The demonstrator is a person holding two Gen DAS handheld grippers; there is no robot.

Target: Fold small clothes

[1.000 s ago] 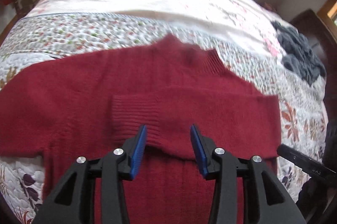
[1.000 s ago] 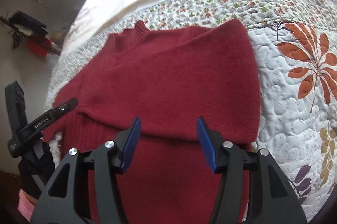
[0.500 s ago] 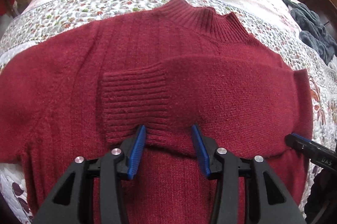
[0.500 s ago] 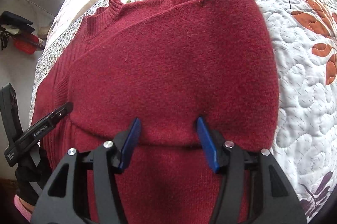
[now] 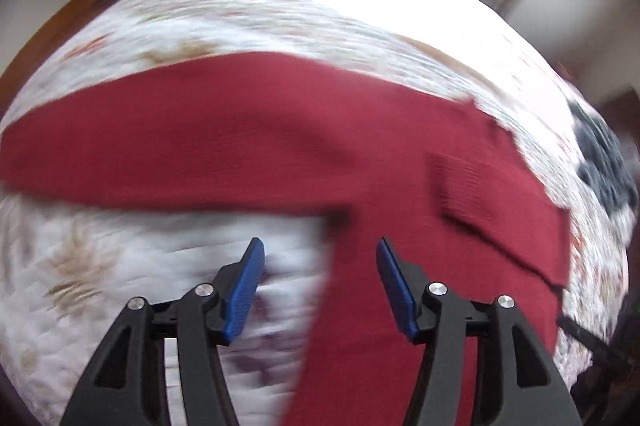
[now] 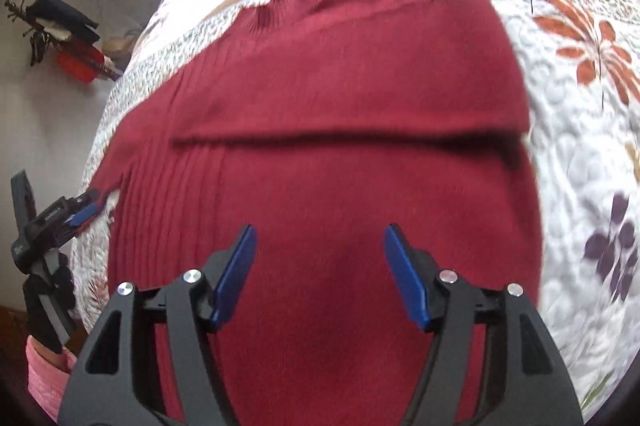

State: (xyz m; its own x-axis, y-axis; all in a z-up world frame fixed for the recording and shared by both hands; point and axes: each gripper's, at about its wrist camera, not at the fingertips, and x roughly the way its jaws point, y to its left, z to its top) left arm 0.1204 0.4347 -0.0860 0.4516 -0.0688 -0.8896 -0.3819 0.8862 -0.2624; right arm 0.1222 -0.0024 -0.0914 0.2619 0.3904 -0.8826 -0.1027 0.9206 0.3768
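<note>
A dark red ribbed knit sweater [image 6: 320, 130] lies flat on a white quilted bedspread printed with leaves and small flowers [image 6: 580, 146], which covers the bed. The right tongs [image 6: 320, 266] hang over the sweater's lower body with their blue-padded jaws spread wide and nothing between them; ahead of them one sleeve is folded across the chest, its lower edge forming a straight fold line, and the ribbed collar sits beyond that at the far edge. The left tongs [image 5: 318, 282] are likewise wide open and empty, poised over the sweater's side edge, so that bedspread shows under the left jaw and red knit under the right one. This view is blurred. Ahead of the left tongs the other sleeve stretches out straight to the left across the bedspread. To their right the ribbed cuff of the folded sleeve [image 5: 472, 182] rests on the sweater's body. Far right of them, a dark grey-blue crumpled cloth [image 5: 604, 162] lies on the bed.
</note>
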